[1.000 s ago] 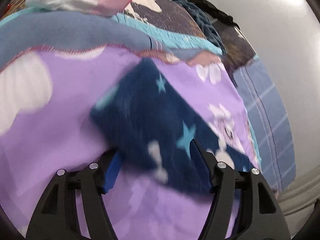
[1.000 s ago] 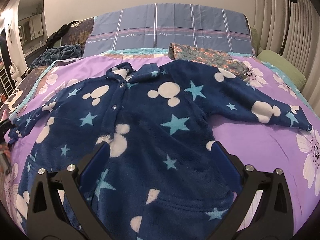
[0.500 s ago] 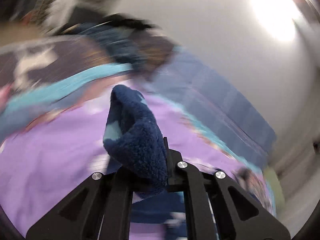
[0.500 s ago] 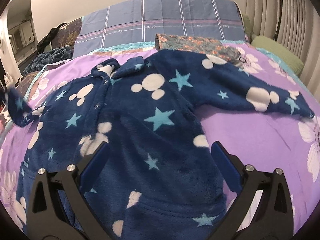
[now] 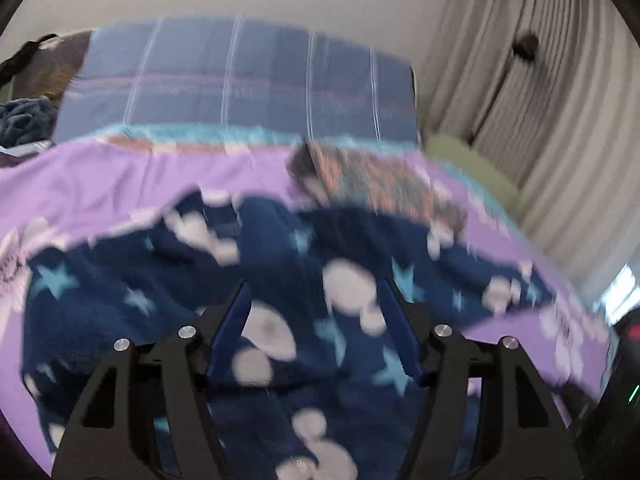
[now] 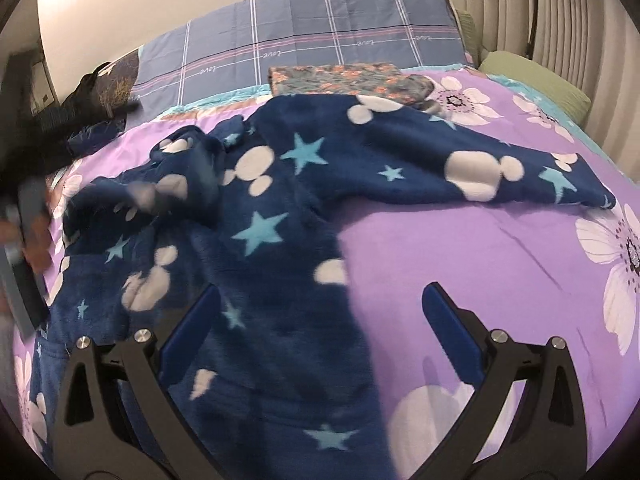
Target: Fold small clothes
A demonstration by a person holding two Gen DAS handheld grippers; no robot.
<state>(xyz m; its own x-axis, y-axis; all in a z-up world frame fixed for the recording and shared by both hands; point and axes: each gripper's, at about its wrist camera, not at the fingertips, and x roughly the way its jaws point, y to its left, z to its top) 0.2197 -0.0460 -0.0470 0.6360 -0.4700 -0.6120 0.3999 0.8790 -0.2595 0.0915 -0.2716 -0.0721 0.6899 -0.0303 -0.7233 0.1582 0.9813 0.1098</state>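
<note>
The top [image 6: 280,216], a navy fleece with stars and white blobs, lies front-up on the purple bedspread [image 6: 460,248], collar toward the checked pillow [image 6: 312,52]. One sleeve lies folded in across the chest, a dark bunched fold near the collar [image 6: 200,184], probably the first fold, narrowing the garment before the body is doubled. The other sleeve [image 6: 500,176] lies stretched out toward the curtain side, not yet folded. The left gripper [image 5: 314,308] hangs over the chest; its jaws have just been opening and nothing sits between the blue pads, so the sleeve looks released where it should lie. This view is motion-blurred, so fine contact cannot be judged. The right gripper [image 6: 320,312] hovers low over the hem edge, jaws spread wide and empty, one finger over fleece, the other over bare bedspread; it is placed well, I judge, to go for the outstretched sleeve next. A folded patterned cloth [image 6: 344,78] sits just beyond the collar, likely finished work set aside. Fleece is thick and springy; the fold may slip open.
</note>
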